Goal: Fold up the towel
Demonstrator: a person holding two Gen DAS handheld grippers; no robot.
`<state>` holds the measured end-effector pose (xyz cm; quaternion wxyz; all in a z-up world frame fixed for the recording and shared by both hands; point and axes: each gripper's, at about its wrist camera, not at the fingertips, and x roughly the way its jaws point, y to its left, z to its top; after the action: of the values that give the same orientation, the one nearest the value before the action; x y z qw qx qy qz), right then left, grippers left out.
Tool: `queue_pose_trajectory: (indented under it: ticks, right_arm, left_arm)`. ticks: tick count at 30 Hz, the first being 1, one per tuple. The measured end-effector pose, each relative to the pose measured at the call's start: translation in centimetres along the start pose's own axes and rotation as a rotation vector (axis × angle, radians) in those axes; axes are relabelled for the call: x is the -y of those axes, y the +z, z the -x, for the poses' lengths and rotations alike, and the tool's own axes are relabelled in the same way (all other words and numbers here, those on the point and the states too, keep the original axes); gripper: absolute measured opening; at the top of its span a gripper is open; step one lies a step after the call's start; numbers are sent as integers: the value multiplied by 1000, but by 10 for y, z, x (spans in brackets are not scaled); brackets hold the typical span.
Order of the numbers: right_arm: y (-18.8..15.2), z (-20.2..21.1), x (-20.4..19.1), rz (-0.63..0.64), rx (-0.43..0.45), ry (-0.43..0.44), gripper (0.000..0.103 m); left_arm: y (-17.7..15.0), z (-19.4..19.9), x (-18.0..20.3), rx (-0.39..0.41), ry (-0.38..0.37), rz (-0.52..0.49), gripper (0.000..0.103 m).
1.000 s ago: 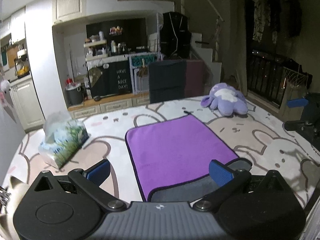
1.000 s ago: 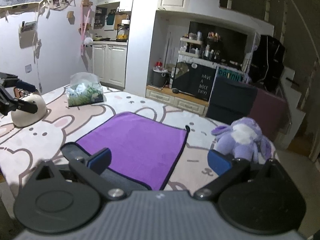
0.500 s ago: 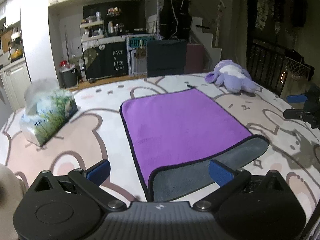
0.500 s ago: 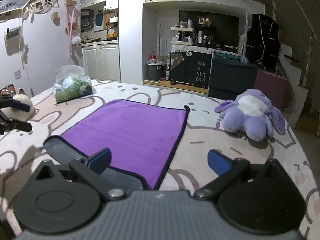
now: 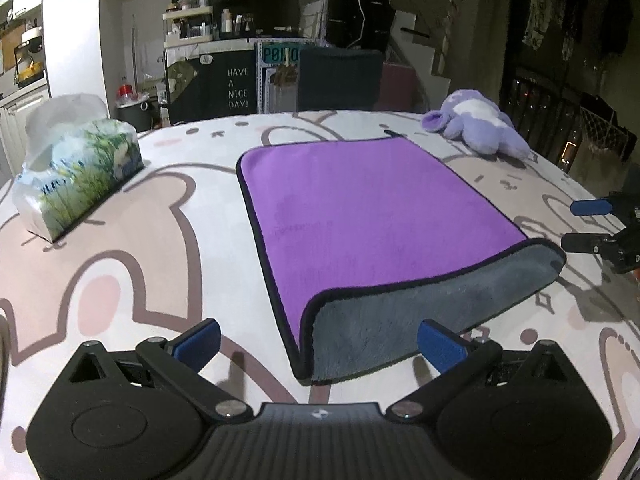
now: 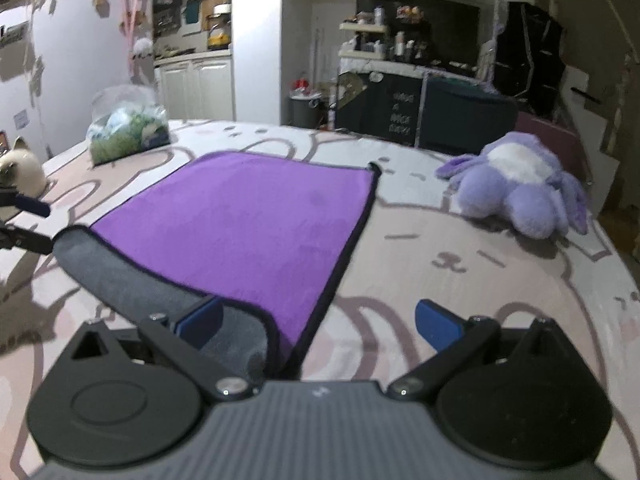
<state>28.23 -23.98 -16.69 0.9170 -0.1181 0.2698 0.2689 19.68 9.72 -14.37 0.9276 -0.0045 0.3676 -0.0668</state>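
A purple towel [image 5: 360, 216] with a grey underside and black edging lies flat on the bunny-print table. Its near edge is folded over, showing a grey strip [image 5: 420, 312]. My left gripper [image 5: 318, 346] is open, just above the towel's near left corner, touching nothing. In the right wrist view the same towel [image 6: 248, 224] lies ahead with the grey strip [image 6: 140, 280] at its near edge. My right gripper [image 6: 318, 326] is open over the towel's near right corner. Each gripper shows at the edge of the other's view.
A tissue pack [image 5: 76, 164] lies at the far left of the table. A purple plush toy [image 5: 476, 124] sits at the far right. A small cat figurine [image 6: 20, 168] stands near the left edge. The table's right edge [image 6: 624, 280] drops off close by.
Both grippers have lowered and moved in toward the towel's near edge. Both have stayed open. The towel's grey folded strip now lies fully in view.
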Motion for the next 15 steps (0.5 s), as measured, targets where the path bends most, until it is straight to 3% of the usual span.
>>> queue_pose_trajectory:
  ticks: [6,12,14,15]
  right_arm:
    - [-4,-16,-1,-16,-35,71,103]
    - [-5,-27,4,-54,-64,160,103]
    - [-5,-26,4,-56,-51,179,101]
    - [-5,-26,5,-58,-51,193,94]
  left_arm:
    - [-8,-14,-6,-27,-63,26,103]
    - [-14,-16,-11,14,-105,37,102]
    - [-13,-15,-13,25,-123,50,101]
    - [-12,-14,-14,29,-130,57,96]
